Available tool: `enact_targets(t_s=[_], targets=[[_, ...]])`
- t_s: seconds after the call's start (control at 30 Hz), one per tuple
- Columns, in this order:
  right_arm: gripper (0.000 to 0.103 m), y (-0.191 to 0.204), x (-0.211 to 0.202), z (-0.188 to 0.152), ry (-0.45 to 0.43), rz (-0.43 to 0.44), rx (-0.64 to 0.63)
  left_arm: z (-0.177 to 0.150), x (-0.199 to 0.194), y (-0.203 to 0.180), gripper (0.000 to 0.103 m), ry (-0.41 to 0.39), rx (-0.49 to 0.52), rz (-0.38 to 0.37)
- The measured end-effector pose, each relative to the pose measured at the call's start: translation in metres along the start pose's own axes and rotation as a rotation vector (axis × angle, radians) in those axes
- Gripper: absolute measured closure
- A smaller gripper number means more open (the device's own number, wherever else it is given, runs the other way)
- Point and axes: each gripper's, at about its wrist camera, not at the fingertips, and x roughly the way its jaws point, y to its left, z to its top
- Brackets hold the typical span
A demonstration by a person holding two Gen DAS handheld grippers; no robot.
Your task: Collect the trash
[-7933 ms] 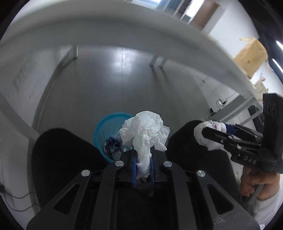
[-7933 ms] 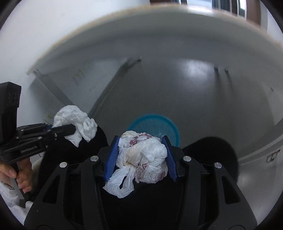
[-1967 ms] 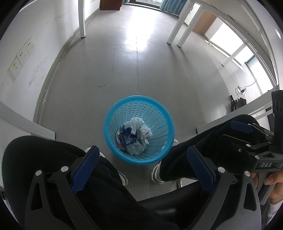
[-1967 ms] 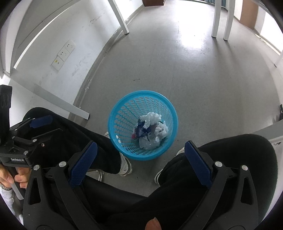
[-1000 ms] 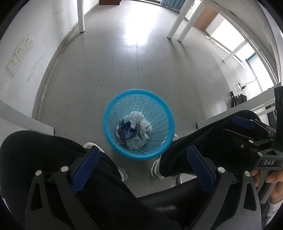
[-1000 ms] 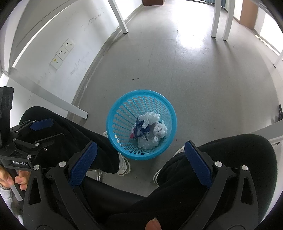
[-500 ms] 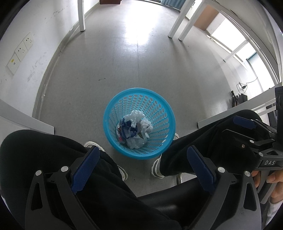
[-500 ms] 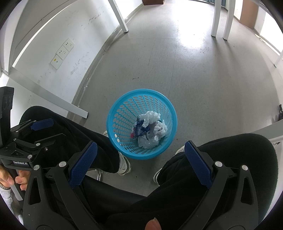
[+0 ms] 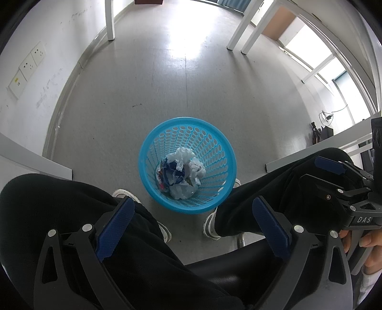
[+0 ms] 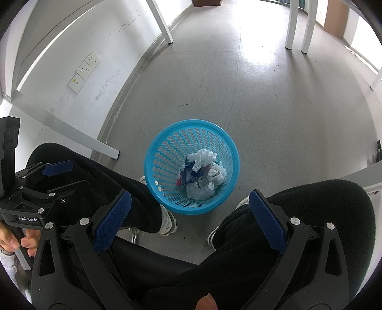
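A blue perforated wastebasket (image 9: pixel 222 143) (image 10: pixel 164 147) stands on the grey floor between a seated person's feet. Crumpled white tissue and plastic bag trash (image 9: pixel 182 173) (image 10: pixel 203 177) lies at its bottom. My left gripper (image 9: pixel 192 226) hovers above the person's knees, open and empty, its blue pads spread wide. My right gripper (image 10: pixel 188 220) is open and empty too, at about the same height. Each gripper shows in the other's view: the right one (image 9: pixel 339 181) at the right edge, the left one (image 10: pixel 47 178) at the left edge, both open.
The person's black-trousered legs (image 9: pixel 59 209) (image 10: pixel 310 214) flank the basket, with white shoes (image 9: pixel 212 224) beside it. White table legs (image 9: pixel 109 21) (image 10: pixel 164 23) stand further off. A wall with sockets (image 10: pixel 83 71) runs along the left. A hand (image 9: pixel 367 245) holds the right gripper's handle.
Both grippers held crumpled trash about eight seconds ago; now both are open and the trash lies in the basket. Over the last second the views have barely shifted.
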Motion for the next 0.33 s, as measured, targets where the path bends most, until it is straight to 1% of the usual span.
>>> enact_targets(t_s=[0.2, 0.33], targets=[[0.009, -0.0002, -0.0001, 0.0001, 0.0, 0.0, 0.0, -0.0068, 0.0032, -0.004, 0.006, 0.016, 0.009, 0.003], [0.008, 0.0004, 0.0, -0.0002, 0.0, 0.0, 0.0, -0.0058, 0.0025, -0.0041, 0.006, 0.022, 0.006, 0.005]])
